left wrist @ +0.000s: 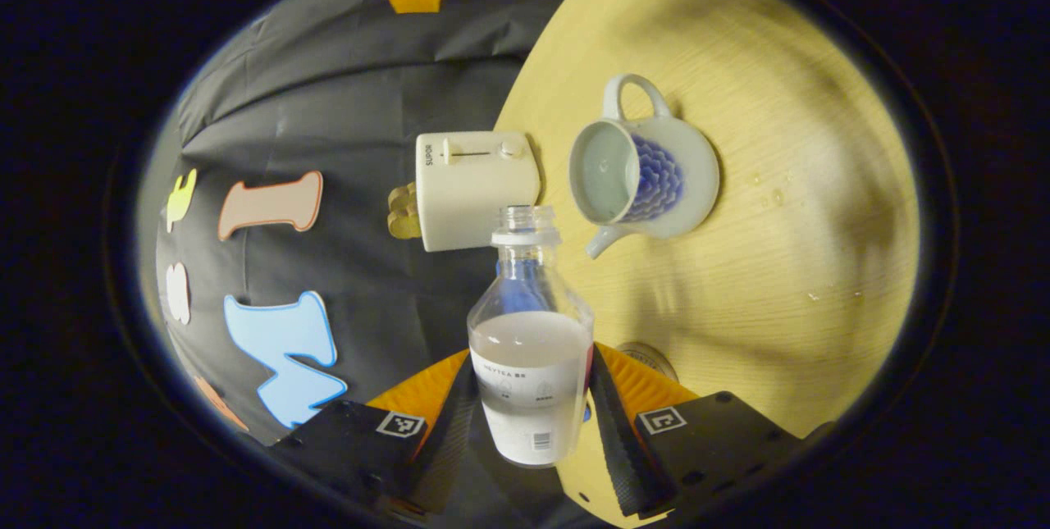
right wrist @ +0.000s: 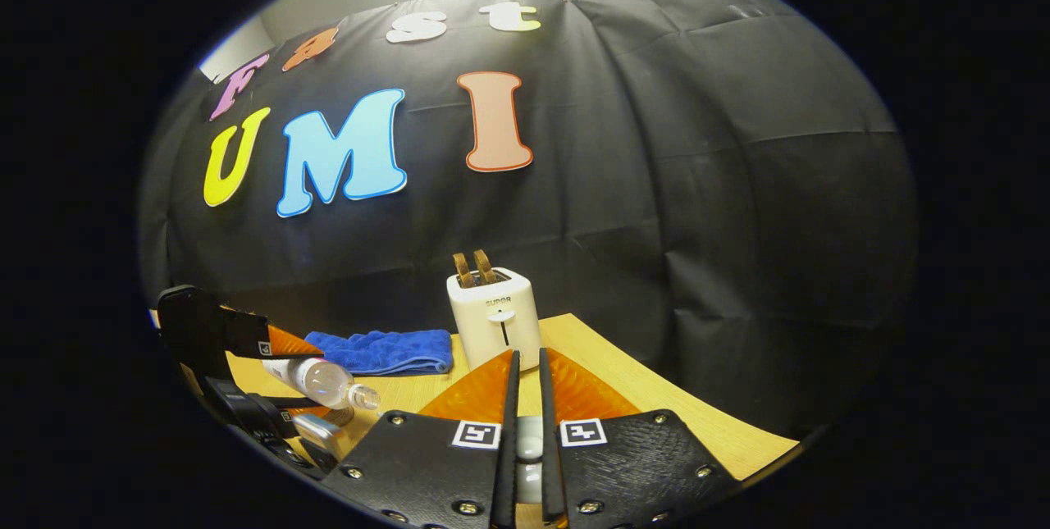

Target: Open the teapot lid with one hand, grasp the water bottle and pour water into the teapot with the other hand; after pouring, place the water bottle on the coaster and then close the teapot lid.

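I've got the left tongs [left wrist: 531, 422] clamped on the water bottle [left wrist: 531, 348], both fingers pressing its labelled lower half. The bottle is uncapped and tipped so its open neck points toward the teapot [left wrist: 644, 176], with liquid filling roughly the lower half. The teapot sits lidless on the counter [left wrist: 779, 266], mouth wide open, handle toward the far side, spout toward me; I cannot tell whether the pale inside holds water. A few droplets lie on the counter just beside it. Behind the bottle's neck stands the toaster [left wrist: 476, 189] at the counter's back edge. A round brownish disc [left wrist: 648, 357] peeks out past my right finger, mostly covered, too hidden to name for sure.

In the right gripper view, my right tongs [right wrist: 525, 430] are raised above the counter, level, fingers drawn nearly together on a small pale rounded thing [right wrist: 529, 439] between them, probably the lid, though I see only a sliver. Far left I catch the left tongs tilting the bottle downward. A blue towel [right wrist: 385, 351] lies by the toaster near the back edge.
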